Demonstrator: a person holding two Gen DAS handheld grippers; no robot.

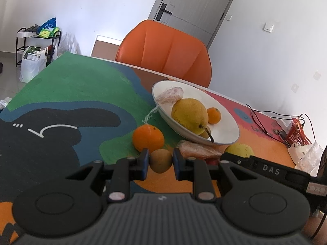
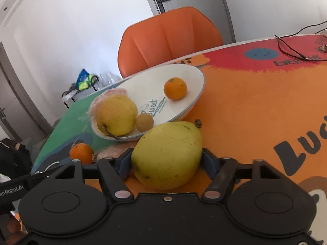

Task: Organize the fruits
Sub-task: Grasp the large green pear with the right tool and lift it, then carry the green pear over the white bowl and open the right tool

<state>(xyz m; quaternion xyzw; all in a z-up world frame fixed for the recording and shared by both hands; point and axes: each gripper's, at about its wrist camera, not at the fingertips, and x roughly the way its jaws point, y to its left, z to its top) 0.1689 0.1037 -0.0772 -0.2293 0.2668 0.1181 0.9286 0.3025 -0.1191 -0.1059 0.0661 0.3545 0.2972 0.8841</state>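
Note:
In the left wrist view my left gripper (image 1: pixel 160 162) is shut on a small brown fruit (image 1: pixel 160 159), held low over the mat. Just beyond it an orange (image 1: pixel 148 137) and a plastic-wrapped fruit (image 1: pixel 196 150) lie on the mat. In the right wrist view my right gripper (image 2: pixel 166 161) has its blue pads against both sides of a big yellow-green mango (image 2: pixel 167 155) that rests on the mat. Behind the mango a white bowl (image 2: pixel 184 75) holds a yellow pear (image 2: pixel 116 118), a small brown fruit (image 2: pixel 144 122), a small orange (image 2: pixel 175 88) and a wrapped piece.
An orange chair (image 1: pixel 163 49) stands at the table's far edge. Black cables (image 1: pixel 263 120) and a red basket (image 1: pixel 296 134) lie on the right part of the table. The bowl (image 1: pixel 196 96) stands close in front of both grippers.

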